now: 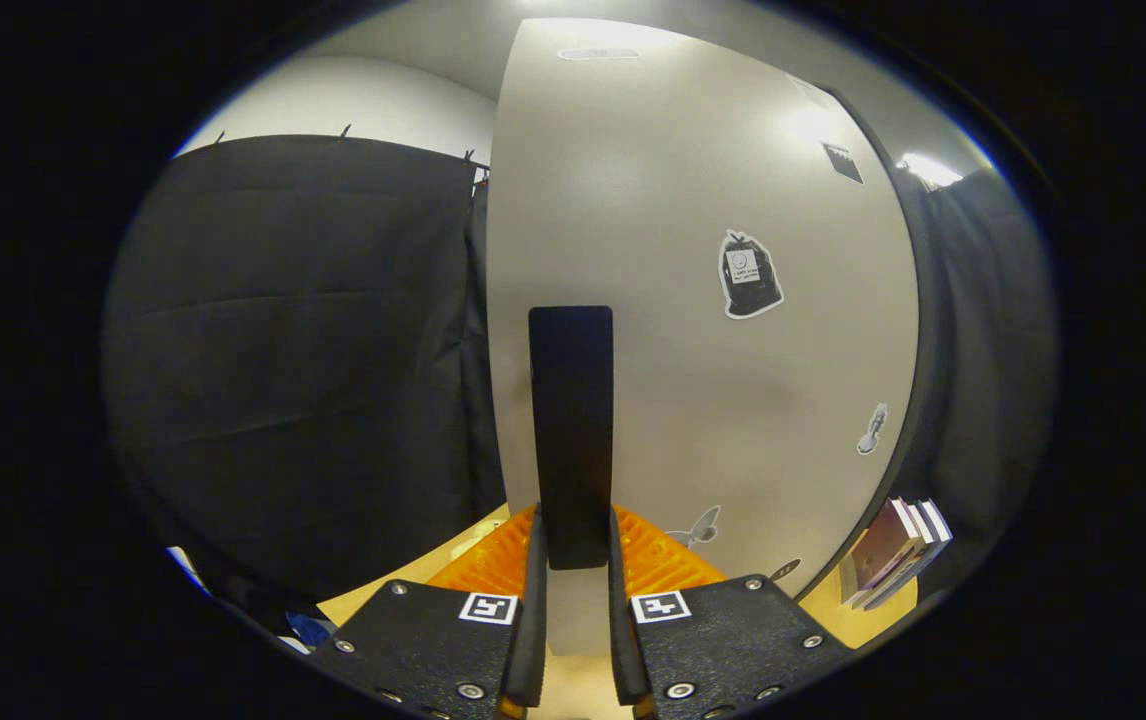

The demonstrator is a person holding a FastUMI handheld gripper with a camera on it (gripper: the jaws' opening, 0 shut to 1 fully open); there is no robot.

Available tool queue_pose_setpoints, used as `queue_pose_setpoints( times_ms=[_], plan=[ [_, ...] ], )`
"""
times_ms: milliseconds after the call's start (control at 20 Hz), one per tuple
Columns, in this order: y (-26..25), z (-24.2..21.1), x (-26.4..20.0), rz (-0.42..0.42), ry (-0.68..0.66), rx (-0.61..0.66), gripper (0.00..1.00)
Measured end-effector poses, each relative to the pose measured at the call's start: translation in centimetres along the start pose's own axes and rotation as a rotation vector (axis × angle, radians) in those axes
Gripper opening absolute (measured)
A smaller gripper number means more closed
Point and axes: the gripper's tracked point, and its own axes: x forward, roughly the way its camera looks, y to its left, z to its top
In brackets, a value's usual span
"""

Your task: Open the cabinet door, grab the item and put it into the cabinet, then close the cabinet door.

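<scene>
The pale grey cabinet door (713, 300) stands right in front of me, with a few stickers on it. Its black vertical handle (571, 430) runs up from between my fingers. My gripper (573, 570) is shut on the lower end of that handle, both fingers pressing its sides. The door's left edge stands out against the black cloth wall, and I cannot tell how far it is swung out. A stack of books (893, 552) lies on the wooden table to the right, just beyond the door's lower right corner.
The wooden table (383, 590) runs under the cabinet. Black cloth wall (303, 360) hangs to the left and behind on the right. A blue object (308, 628) lies low at the left, near the table's edge.
</scene>
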Motion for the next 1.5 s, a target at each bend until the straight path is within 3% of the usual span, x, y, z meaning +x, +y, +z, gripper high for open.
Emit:
queue_pose_setpoints(
  times_ms=[600,1200,1300,1450,1500],
  plan=[
    [-4.8,-0.8,-7.0,0.138,-0.019,0.039,0.27],
    [-8.9,-3.2,-12.4,0.108,-0.004,0.115,0.26],
    [-10.6,-3.5,-12.4,0.066,0.002,0.123,0.27],
    [-12.8,-3.6,-13.3,0.001,-0.010,0.150,0.61],
    [-13.4,-3.6,-13.6,-0.023,-0.017,0.146,0.64]
  ],
)
